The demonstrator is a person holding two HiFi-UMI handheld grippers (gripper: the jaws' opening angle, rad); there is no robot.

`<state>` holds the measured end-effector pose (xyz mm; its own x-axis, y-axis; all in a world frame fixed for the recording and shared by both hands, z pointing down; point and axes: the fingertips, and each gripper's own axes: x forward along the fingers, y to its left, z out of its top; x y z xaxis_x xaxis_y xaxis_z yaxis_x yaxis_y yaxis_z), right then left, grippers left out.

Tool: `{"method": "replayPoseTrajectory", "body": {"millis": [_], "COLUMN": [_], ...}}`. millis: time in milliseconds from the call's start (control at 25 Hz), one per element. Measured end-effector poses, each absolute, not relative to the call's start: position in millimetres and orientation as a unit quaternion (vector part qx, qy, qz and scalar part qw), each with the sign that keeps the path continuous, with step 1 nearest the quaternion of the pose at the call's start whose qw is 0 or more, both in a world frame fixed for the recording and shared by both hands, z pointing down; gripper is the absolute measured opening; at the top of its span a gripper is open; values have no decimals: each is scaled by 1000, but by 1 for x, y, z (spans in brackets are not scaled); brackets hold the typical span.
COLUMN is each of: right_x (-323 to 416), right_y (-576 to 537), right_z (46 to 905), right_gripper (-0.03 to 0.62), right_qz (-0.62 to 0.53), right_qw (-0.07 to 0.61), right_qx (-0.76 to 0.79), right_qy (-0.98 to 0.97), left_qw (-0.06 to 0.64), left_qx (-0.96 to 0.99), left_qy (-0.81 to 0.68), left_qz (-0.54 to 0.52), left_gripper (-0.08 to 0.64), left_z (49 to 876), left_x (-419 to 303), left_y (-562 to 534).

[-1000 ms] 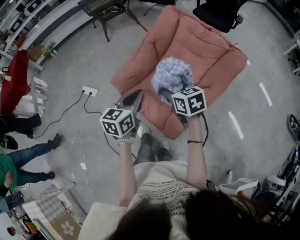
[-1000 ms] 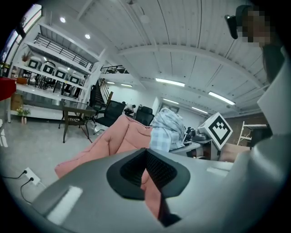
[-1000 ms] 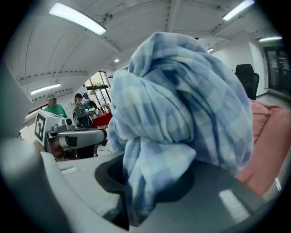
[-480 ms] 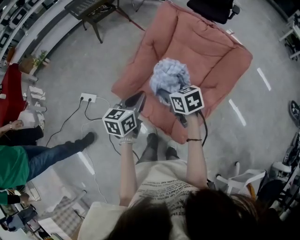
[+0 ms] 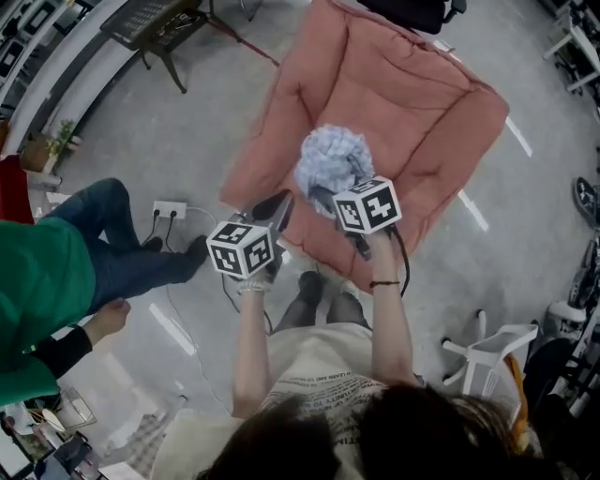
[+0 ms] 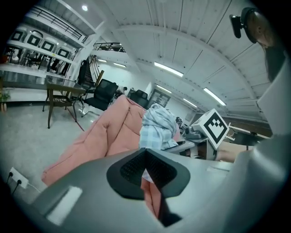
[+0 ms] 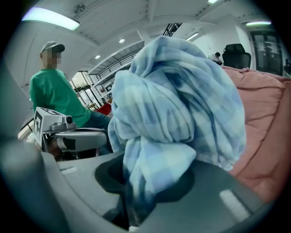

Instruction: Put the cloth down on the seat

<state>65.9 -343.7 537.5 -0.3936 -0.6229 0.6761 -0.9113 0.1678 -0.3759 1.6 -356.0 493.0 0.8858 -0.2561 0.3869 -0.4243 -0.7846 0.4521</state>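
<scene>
Over the front part of the pink seat (image 5: 412,103), the cloth (image 5: 335,159) sits as a bunched pale blue checked wad, gripped from below by my right gripper (image 5: 326,195); jaws closed on a fold of it. Whether the wad touches the cushion, I cannot tell. From the right gripper view the cloth (image 7: 177,104) fills most of the frame and blocks the seat apart from a pink strip at the right. My left gripper (image 5: 279,199) is just beside it, at the seat's front left edge, jaws drawn together on nothing; a sliver of pink shows through the slit in the left gripper view, cloth (image 6: 157,125) beyond. Bystander in a green top (image 5: 37,291) and jeans to my left, one foot near a white power strip (image 5: 169,208) on the floor, cables trailing from it; well apart from the seat. Dark table (image 5: 155,23) beyond, at upper left. Black office chair (image 5: 412,11) behind the seat back. White stool (image 5: 492,352) at my right side.
</scene>
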Motion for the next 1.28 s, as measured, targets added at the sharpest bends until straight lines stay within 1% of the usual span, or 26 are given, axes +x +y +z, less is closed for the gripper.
{"method": "replayPoseTrajectory", "body": {"millis": [200, 520, 760, 1280], "right_x": [71, 78, 88, 77], "right_y": [-361, -385, -389, -406], "right_z": [565, 640, 679, 770], "right_gripper": [130, 130, 130, 130], "right_qz": [396, 429, 438, 455], "right_qw": [203, 214, 238, 284], "right_qx": [504, 478, 461, 423], "right_qy": [-740, -736, -734, -730], "left_qw": [291, 325, 342, 380], "left_qx": [925, 904, 893, 867], "left_qy": [-181, -205, -217, -230], "left_qz": [166, 188, 195, 226], "left_gripper": [-2, -2, -2, -2], "left_z": [520, 586, 620, 710], "left_x": [7, 17, 29, 14], "left_y": [-370, -383, -386, -396]}}
